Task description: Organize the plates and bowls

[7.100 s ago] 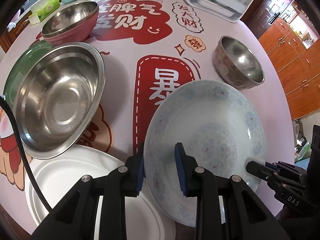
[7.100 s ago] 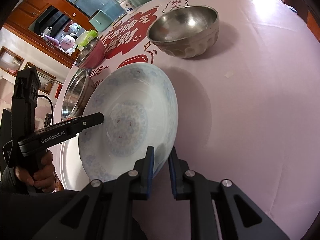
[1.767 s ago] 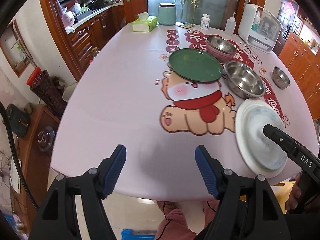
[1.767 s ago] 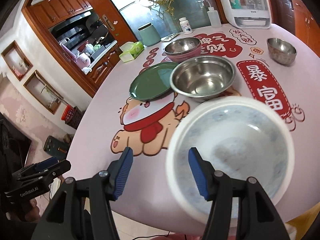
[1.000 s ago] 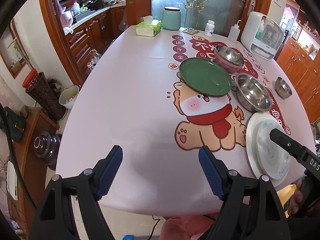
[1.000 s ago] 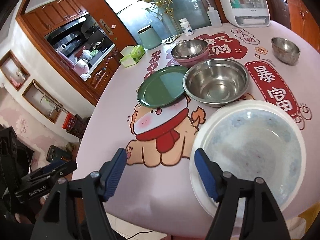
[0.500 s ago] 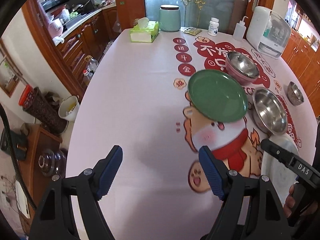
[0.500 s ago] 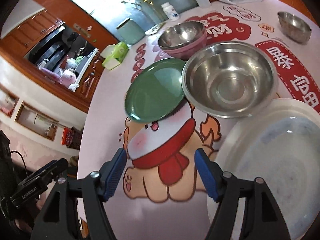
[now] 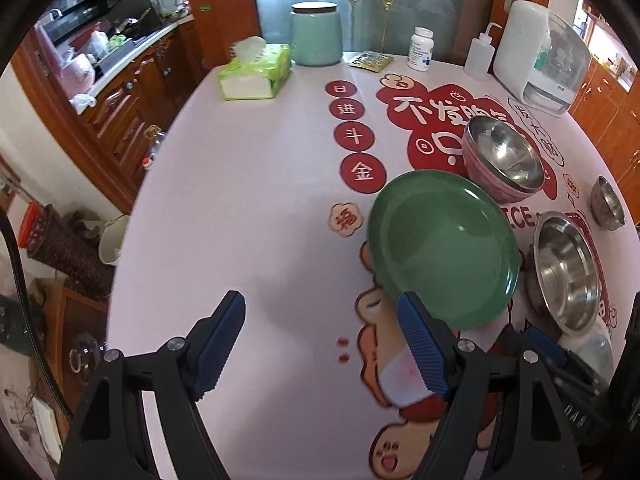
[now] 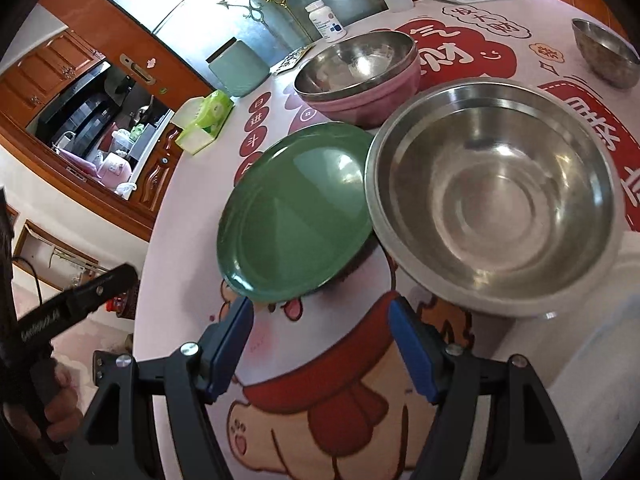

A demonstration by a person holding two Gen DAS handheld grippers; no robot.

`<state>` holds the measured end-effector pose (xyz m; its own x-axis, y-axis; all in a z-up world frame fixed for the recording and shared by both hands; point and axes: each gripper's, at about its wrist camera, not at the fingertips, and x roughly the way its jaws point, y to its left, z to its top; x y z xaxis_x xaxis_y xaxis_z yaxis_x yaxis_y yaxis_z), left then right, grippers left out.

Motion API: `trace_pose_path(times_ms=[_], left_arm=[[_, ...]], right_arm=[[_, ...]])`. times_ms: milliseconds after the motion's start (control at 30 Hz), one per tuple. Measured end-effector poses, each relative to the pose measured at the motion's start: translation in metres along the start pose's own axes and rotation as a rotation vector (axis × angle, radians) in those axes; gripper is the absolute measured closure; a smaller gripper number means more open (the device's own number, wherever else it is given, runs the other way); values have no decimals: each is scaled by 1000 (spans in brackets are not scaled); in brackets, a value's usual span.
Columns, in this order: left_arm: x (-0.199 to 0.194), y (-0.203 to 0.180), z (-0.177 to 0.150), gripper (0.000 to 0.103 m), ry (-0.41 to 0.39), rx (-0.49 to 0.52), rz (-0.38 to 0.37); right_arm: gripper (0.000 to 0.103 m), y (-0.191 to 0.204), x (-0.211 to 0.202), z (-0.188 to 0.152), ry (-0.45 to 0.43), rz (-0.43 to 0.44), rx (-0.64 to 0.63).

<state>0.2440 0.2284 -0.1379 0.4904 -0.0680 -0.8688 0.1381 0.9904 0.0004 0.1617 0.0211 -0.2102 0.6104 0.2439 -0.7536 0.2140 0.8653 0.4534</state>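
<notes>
1. Moving in close is the big change: both grippers were backed off over the near table edge a second ago, and now the right gripper (image 10: pixel 320 344) sits just short of the green plate (image 10: pixel 296 216), whose near rim lies right ahead between its fingertips.
2. The patterned plate dropped earlier rests on the white plate (image 9: pixel 592 344), down to the right of the left gripper (image 9: pixel 320 340), so that stack looks done and green is probably next.
3. Both grippers are wide apart and holding nothing.
4. The green plate is round, so no real long axis. It faces up but looks slightly tilted, its far-right side tucked against the large steel bowl (image 10: pixel 496 200), which overlaps it there.
5. From the left gripper, the plate is ahead and right, just past the right finger (image 9: pixel 420 344).
6. The pink bowl (image 10: pixel 360 72) with a steel bowl nested inside waits further ahead.
</notes>
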Motion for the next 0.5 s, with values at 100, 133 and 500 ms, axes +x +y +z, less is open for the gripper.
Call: trace_pose_path(times_ms=[100, 133, 500], left_arm=[[17, -7, 7, 26, 10, 0, -30], [23, -9, 10, 26, 12, 3, -41], [77, -25, 27, 31, 55, 13, -102]], right_arm=[[33, -1, 6, 2, -10, -5, -12], [33, -1, 7, 1, -11, -9, -17], [33, 0, 21, 8, -56, -34, -59]])
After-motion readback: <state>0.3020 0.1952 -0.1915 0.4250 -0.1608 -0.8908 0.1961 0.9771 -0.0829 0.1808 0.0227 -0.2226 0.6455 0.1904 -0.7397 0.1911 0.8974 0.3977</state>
